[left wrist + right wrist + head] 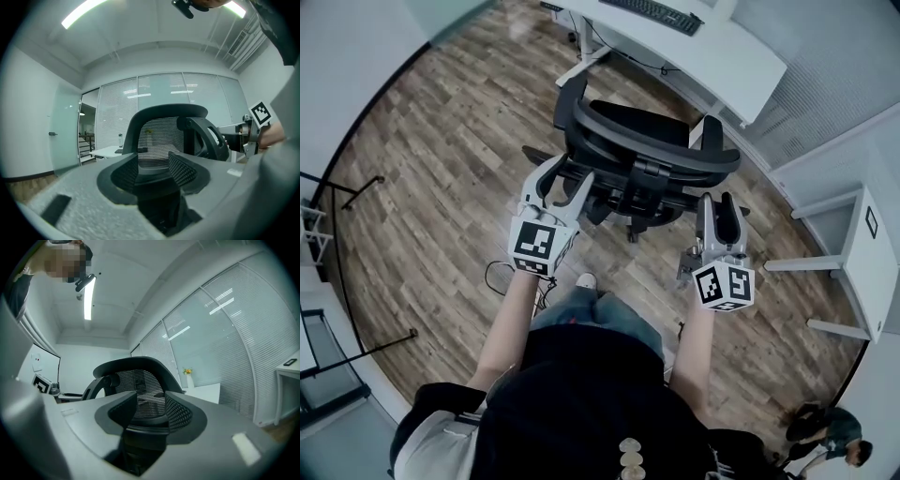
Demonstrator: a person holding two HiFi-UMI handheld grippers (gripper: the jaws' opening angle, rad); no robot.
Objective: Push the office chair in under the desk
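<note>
Head view: left tongs (568, 172) and right tongs (717, 201) gape open behind office chair (649, 150), desk (717, 58) beyond.

Left gripper (153, 172): grey jaws apart, nothing clamped. Black mesh-back office chair (161, 136) dead ahead, its backrest framed between the 2 jaws. Glass wall with white blinds (187, 101) behind it, frosted glass door (63, 136) at left.

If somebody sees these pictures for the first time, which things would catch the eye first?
The black mesh office chair fills the middle of the head view, its back toward the person, before the white desk at the top. Close behind it are the left gripper and the right gripper, jaws open, each carrying a black-and-white marker cube.
</note>
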